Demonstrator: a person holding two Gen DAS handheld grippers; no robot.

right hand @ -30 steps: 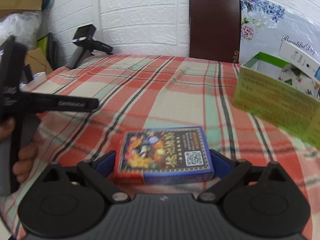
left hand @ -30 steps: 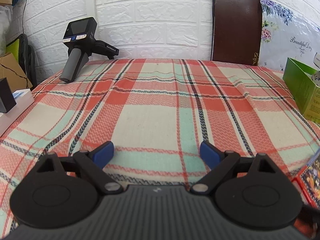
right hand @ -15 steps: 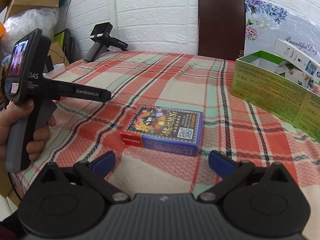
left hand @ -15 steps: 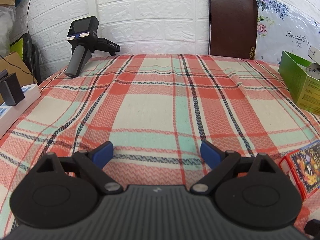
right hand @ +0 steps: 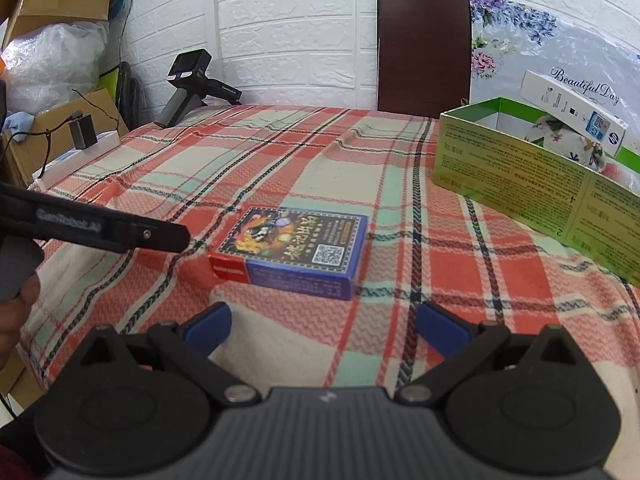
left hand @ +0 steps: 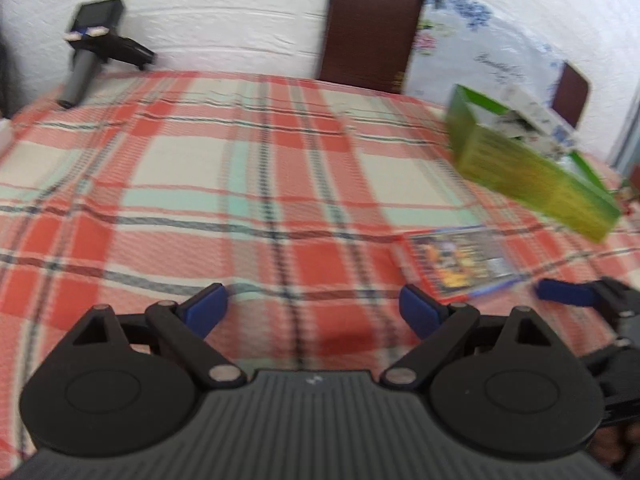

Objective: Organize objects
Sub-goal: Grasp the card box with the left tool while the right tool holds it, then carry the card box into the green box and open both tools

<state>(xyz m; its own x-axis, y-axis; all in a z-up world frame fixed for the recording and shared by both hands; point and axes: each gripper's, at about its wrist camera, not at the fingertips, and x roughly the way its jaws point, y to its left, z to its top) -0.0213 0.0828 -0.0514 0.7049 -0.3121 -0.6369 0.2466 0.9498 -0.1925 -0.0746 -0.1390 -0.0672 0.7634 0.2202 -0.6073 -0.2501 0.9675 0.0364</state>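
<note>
A blue and red card box (right hand: 292, 252) lies flat on the plaid tablecloth (right hand: 312, 152). It also shows blurred in the left wrist view (left hand: 460, 264), ahead and to the right. My right gripper (right hand: 322, 324) is open and empty, a short way behind the box. My left gripper (left hand: 314, 312) is open and empty over bare cloth; its body shows at the left of the right wrist view (right hand: 108, 232). An open green box (right hand: 536, 184) holds a white carton (right hand: 572, 112) and a floral item; it also shows in the left wrist view (left hand: 528, 168).
A spare handheld gripper (right hand: 192, 84) stands at the table's far left corner. A dark chair back (right hand: 424, 48) stands behind the table against the white brick wall. Cardboard boxes and a white power strip (right hand: 76, 156) sit off the left edge.
My right gripper let go of the card box and drew back from it. My left gripper swung right, so the card box and green box came further into its view.
</note>
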